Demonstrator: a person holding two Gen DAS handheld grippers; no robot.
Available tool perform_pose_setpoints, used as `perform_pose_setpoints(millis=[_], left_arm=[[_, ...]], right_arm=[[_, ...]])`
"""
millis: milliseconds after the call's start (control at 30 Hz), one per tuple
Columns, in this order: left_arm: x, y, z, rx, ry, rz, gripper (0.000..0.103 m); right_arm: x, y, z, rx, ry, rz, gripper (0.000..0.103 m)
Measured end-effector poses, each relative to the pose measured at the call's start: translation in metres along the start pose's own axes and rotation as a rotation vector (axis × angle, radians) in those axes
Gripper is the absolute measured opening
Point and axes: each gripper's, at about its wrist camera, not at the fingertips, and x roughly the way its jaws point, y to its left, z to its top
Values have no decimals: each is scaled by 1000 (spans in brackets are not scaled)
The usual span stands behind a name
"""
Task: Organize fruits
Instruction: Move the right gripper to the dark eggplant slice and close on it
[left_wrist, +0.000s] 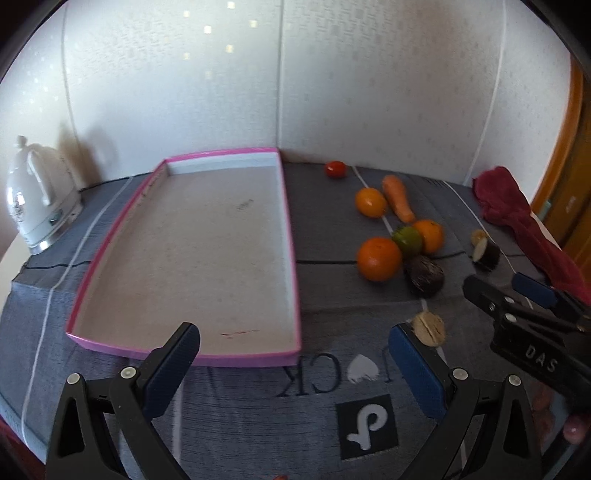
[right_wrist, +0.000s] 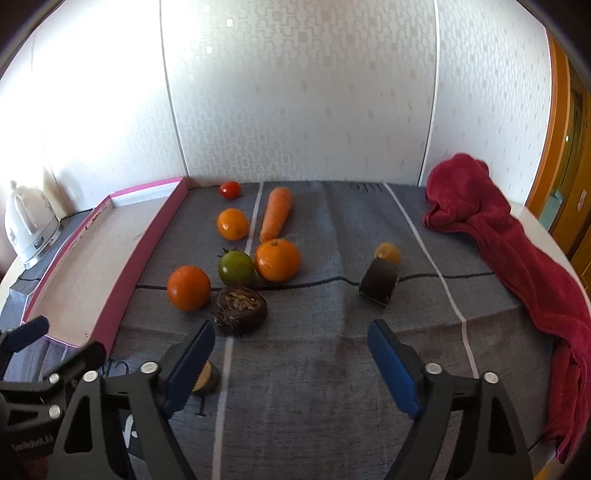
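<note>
While both grippers tilt down over the cloth (right_wrist: 314, 369), the left gripper (left_wrist: 293, 352) and right gripper (right_wrist: 291, 349) gape empty, fruits (right_wrist: 236, 267) lying beside the tray (left_wrist: 291, 236).

Glossy oranges (right_wrist: 277, 259) lie on matt woven tablecloth (right_wrist: 314, 369).

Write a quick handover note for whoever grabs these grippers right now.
Left gripper: open, empty, at the pink tray's near end.
Right gripper: open, empty, nothing between the pads.
Tray holds nothing yet.
On the cloth beside it: three oranges, green tomato, red tomato, carrot.
Done: nothing placed.
Left: move every piece.
</note>
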Motion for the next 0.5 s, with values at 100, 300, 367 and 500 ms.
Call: perform_pose_setpoints(millis=[100, 300, 367, 500], left_arm=[[3, -9, -2, -3, 15, -20, 103], [5, -30, -5, 45, 4, -90, 103], [3, -36, -7, 69, -3, -94, 103], [6, -49, -9, 91, -13, -97, 103]], right_arm=[[3, -13, 1, 43, 20, 4, 78], [8, -48, 2, 154, 33, -4, 77], [13, -59, 1, 189, 43, 0, 73], [17, -76, 2, 220, 45, -17, 71]])
